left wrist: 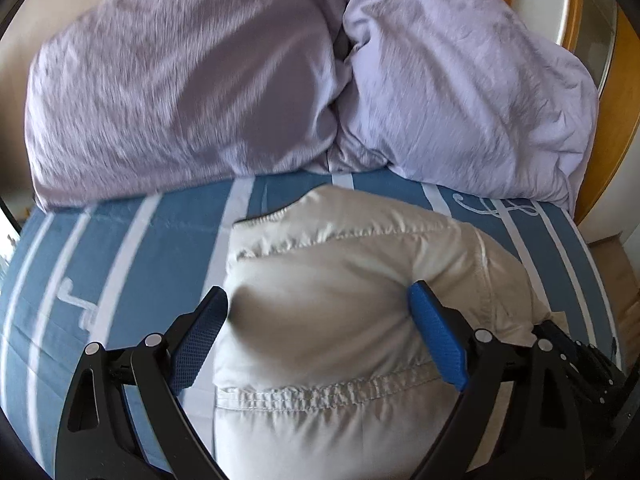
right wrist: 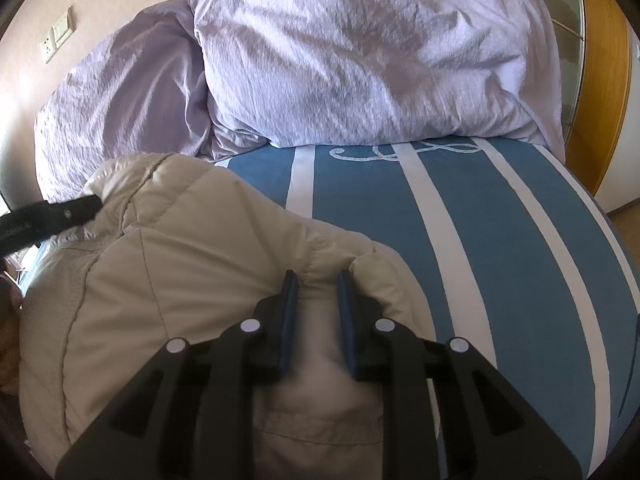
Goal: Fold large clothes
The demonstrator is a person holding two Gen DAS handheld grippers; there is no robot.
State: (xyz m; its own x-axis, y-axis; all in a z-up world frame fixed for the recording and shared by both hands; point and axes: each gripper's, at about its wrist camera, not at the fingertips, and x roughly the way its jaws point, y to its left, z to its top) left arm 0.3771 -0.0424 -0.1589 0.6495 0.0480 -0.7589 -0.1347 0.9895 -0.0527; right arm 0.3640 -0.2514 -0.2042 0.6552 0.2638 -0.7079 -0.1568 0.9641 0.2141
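Observation:
A pale beige padded jacket (left wrist: 340, 264) lies bunched on the blue striped bed; it also shows in the right wrist view (right wrist: 192, 248). My left gripper (left wrist: 318, 300) is open wide, its blue-padded fingers (left wrist: 436, 332) on either side of a puffy part of the jacket above its elastic hem. My right gripper (right wrist: 317, 280) is shut on a fold of the jacket at its right edge, the fabric pinched between the pads. A black finger of the left gripper (right wrist: 60, 212) shows at the far left of the right wrist view.
The bed (right wrist: 520, 240) has a blue cover with white stripes. Two large lilac pillows (left wrist: 180, 92) (left wrist: 460, 80) lean at the head of it. A wooden headboard (left wrist: 624, 120) curves at the right. A wall socket (right wrist: 58, 38) is at the left.

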